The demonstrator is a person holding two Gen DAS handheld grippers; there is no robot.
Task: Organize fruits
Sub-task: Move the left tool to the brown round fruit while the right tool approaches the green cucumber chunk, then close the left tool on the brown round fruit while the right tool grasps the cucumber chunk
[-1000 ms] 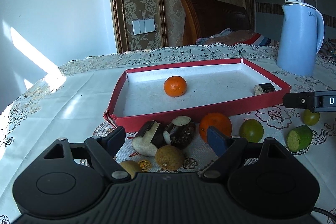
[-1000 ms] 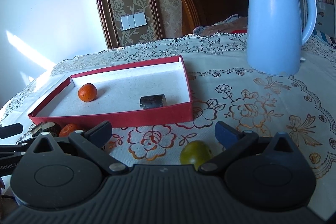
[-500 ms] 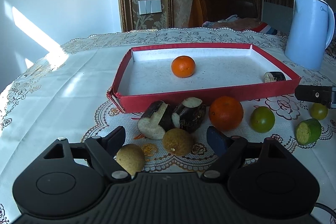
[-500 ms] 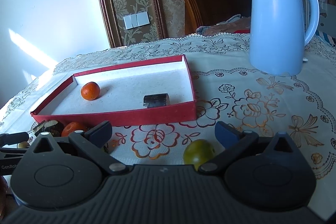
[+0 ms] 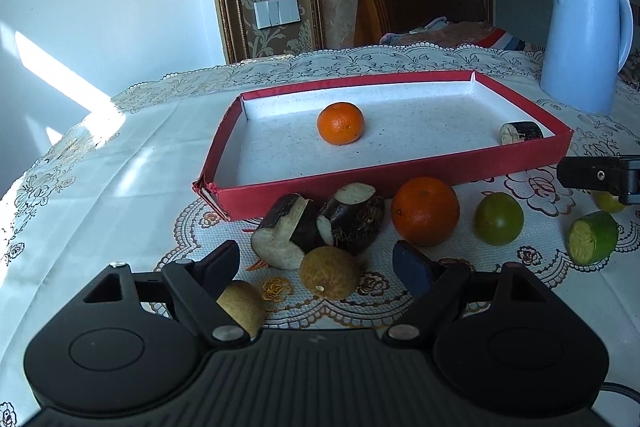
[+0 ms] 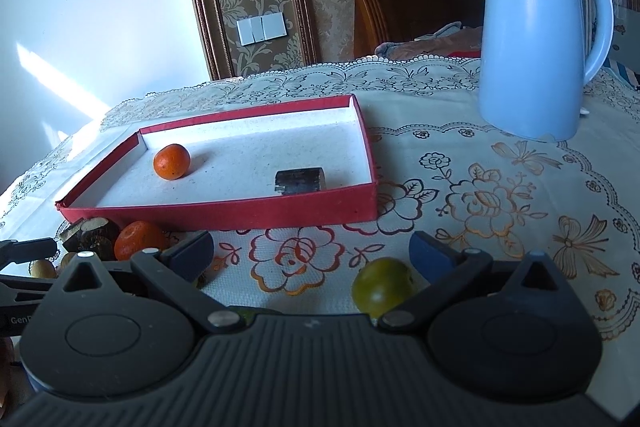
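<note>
In front of the red tray (image 5: 400, 175), a cut dark root piece (image 5: 288, 231) (pale face toward the camera) lies lengthwise toward it; both the left hand-held gripper (image 5: 320, 263) and the right hand-held gripper (image 6: 312, 251) gape empty.

Bright side sunlight; sharp frames; fisheye-curved edges.

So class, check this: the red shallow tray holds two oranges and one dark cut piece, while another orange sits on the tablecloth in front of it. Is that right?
Not quite. The red shallow tray holds only one small orange besides the dark cut piece. The larger orange does sit on the floral tablecloth in front. The left wrist view shows it.
</note>
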